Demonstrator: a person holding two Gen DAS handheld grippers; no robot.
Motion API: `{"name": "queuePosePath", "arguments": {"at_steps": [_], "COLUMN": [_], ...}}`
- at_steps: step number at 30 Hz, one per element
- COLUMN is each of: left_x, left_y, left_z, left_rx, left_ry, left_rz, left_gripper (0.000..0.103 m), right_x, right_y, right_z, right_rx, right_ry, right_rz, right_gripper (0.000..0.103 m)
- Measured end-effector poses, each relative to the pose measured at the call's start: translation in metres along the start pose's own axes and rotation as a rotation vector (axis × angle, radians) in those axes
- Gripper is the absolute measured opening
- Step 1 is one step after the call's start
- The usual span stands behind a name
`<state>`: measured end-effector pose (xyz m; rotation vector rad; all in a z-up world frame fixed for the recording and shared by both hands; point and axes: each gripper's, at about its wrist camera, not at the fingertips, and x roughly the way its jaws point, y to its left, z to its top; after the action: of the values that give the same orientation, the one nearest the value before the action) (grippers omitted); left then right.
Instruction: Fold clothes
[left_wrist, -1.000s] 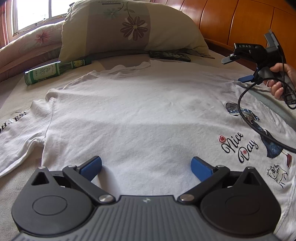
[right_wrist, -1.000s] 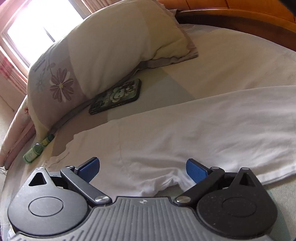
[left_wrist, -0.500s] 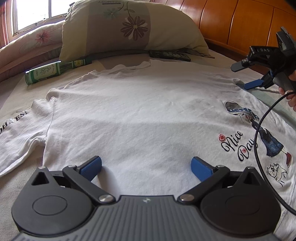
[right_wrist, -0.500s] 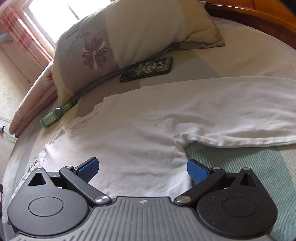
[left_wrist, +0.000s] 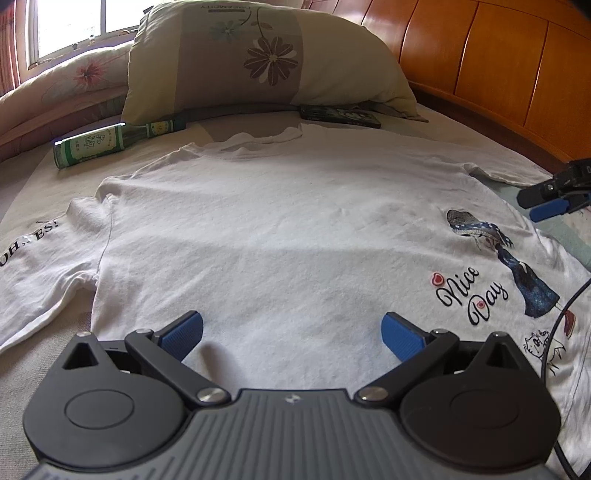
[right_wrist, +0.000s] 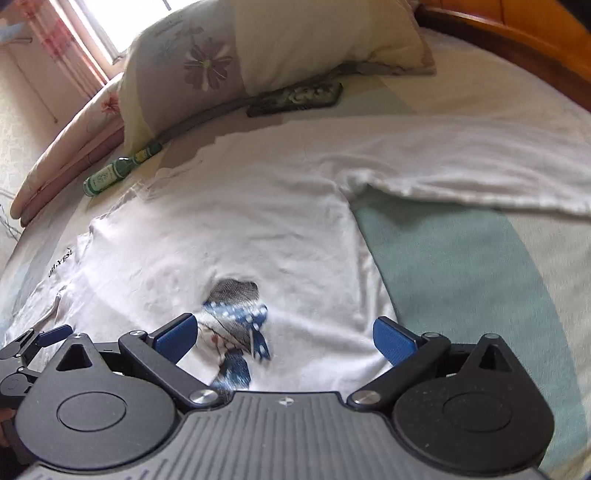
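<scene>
A white T-shirt (left_wrist: 280, 229) lies flat on the bed, collar toward the pillow, with a "Nice Day" print (left_wrist: 469, 295) near its right side. My left gripper (left_wrist: 291, 332) hovers open over the shirt's lower middle, nothing between its blue pads. My right gripper (right_wrist: 282, 338) is open above the printed figure (right_wrist: 236, 306) near the shirt's (right_wrist: 258, 214) right edge. The right sleeve (right_wrist: 461, 162) stretches out to the right. The right gripper's tip (left_wrist: 550, 192) shows at the far right in the left wrist view, and the left gripper (right_wrist: 33, 343) at the lower left in the right wrist view.
A floral pillow (left_wrist: 258, 55) leans at the head of the bed. A green bottle (left_wrist: 110, 144) lies left of the collar and a phone (left_wrist: 340, 114) just beyond it. A wooden headboard (left_wrist: 498, 66) runs along the right. A black cable (left_wrist: 554, 339) hangs at the right.
My right gripper has pulled back from the sleeve and collar area toward the shirt's lower right, now over the printed figure. The left gripper has stayed in place.
</scene>
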<state>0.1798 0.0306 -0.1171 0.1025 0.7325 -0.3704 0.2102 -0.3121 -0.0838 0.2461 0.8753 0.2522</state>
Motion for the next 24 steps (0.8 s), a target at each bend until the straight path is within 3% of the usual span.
{"name": "queuePosePath", "arguments": {"at_steps": [3,6,10,12,15,19,24], "left_x": [-0.004,-0.005,-0.002,-0.001,-0.001,-0.003,-0.006], "left_y": [0.004,0.013,0.025,0.025,0.020,0.018,0.022], "left_z": [0.004,0.007,0.007,0.005,0.001,-0.002,-0.001], "left_rx": [-0.011,-0.031,-0.069,-0.059,-0.020,-0.010,-0.033], "left_ry": [-0.028,-0.033,-0.021,0.000,0.016,0.016,-0.002], "left_rz": [0.022,0.054,0.058,0.072,0.079,0.067,0.069], "left_gripper": [0.102,0.102,0.102,0.102,0.102,0.102,0.102], "right_x": [0.030,0.064,0.077,0.068,0.047,0.027,0.040], "right_y": [0.031,0.061,0.098,0.099,0.090,0.085,0.049], "right_z": [0.018,0.021,-0.007,-0.024,-0.043,-0.033,0.054], "right_rx": [-0.184,-0.321,-0.464,-0.409,-0.346,-0.344,-0.152], "right_ry": [-0.053,-0.035,0.007,0.012,0.076,0.104,-0.043], "right_rz": [-0.051,-0.124,-0.123,-0.143,-0.101,-0.065,-0.086], "right_gripper": [0.103,0.103,0.103,0.103,0.103,0.103,0.103]}}
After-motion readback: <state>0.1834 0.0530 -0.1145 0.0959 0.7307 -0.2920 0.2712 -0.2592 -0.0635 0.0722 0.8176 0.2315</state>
